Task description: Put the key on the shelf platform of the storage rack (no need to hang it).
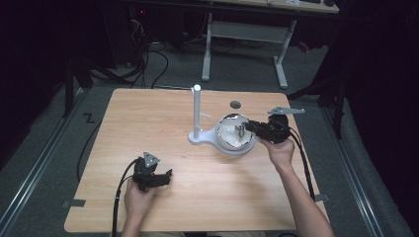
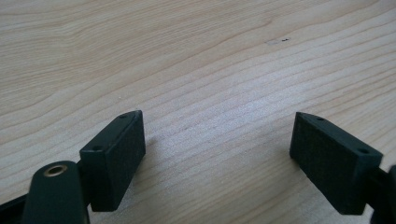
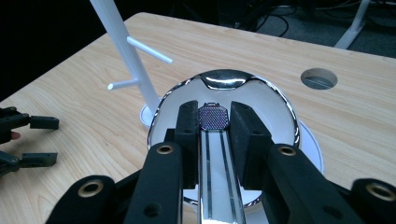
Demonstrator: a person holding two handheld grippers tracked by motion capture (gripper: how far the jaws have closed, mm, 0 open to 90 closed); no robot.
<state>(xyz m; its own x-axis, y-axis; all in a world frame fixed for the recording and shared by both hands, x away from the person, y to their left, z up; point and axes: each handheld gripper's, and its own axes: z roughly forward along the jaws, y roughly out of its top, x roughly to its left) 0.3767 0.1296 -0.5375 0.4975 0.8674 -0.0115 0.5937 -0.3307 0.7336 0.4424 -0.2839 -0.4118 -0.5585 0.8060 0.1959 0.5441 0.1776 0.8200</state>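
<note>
Table [image 1: 148, 123]: pale wood-grain top with rounded corners, seen from the person's side; a round cable hole [image 1: 235, 104] sits just beyond the bowl.
Room: dark all round, grey floor, cables trailing at the far left, and the white legs of another desk [image 1: 247, 37] beyond the far edge.
Bowl [image 1: 228, 129]: shiny metal with a white inside, resting on the white base of the stand, right of the table's middle.
Stand [image 1: 196, 116]: white upright post with short side pegs, just left of the bowl.
Right gripper [image 3: 214, 122]: reaching over the bowl from its right, jaws clamped on a chrome handle [image 3: 219, 177] whose dark meshed tip sits between them above the bowl's inside.
Left gripper [image 1: 163, 177]: well to the near left of the bowl, low over bare wood, jaws wide apart with nothing between them.
Writing: none readable; I cannot make out any label or brand.
Open room: the whole left half and the near strip, away from the bowl, lie bare; the bowl stands clear of the right edge.
</note>
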